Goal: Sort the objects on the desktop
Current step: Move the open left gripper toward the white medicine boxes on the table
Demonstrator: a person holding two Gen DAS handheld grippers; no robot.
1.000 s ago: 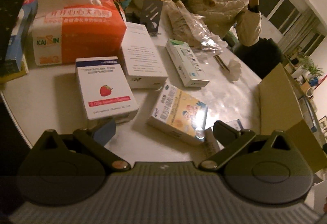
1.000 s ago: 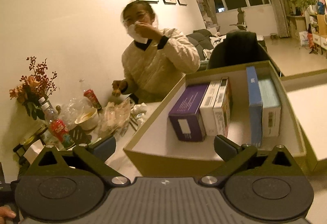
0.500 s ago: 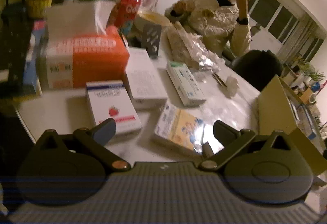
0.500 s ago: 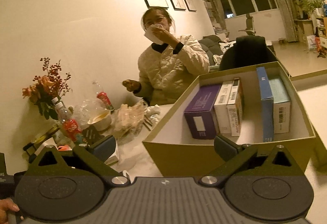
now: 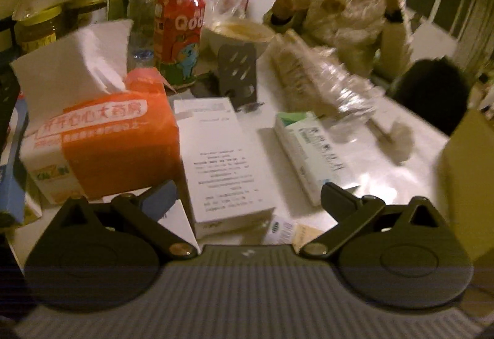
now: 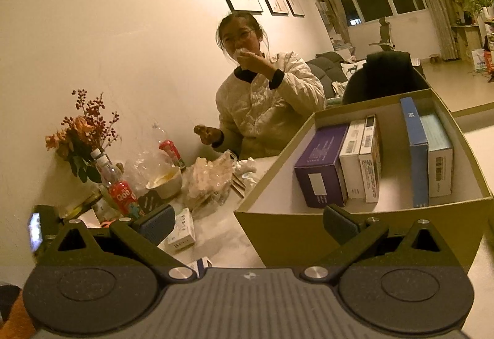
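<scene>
Left tongs (image 5: 247, 193) spread, empty, low over long white cardboard box (image 5: 222, 159) lying flat on white counter (image 5: 386, 166). Right tongs (image 6: 247, 218) spread, empty, facing olive open-top carton (image 6: 308, 234) holding upright boxes.

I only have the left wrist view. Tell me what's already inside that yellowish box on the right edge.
Observer: The right wrist view shows the cardboard box holds five cartons standing on end, with a purple carton leftmost.
Operator: Any free room in it?
Observer: Yes, a bare gap lies between the middle cartons and the blue carton.
Operator: Is the right gripper carrying anything?
Observer: No, the right gripper is open and empty.
</scene>
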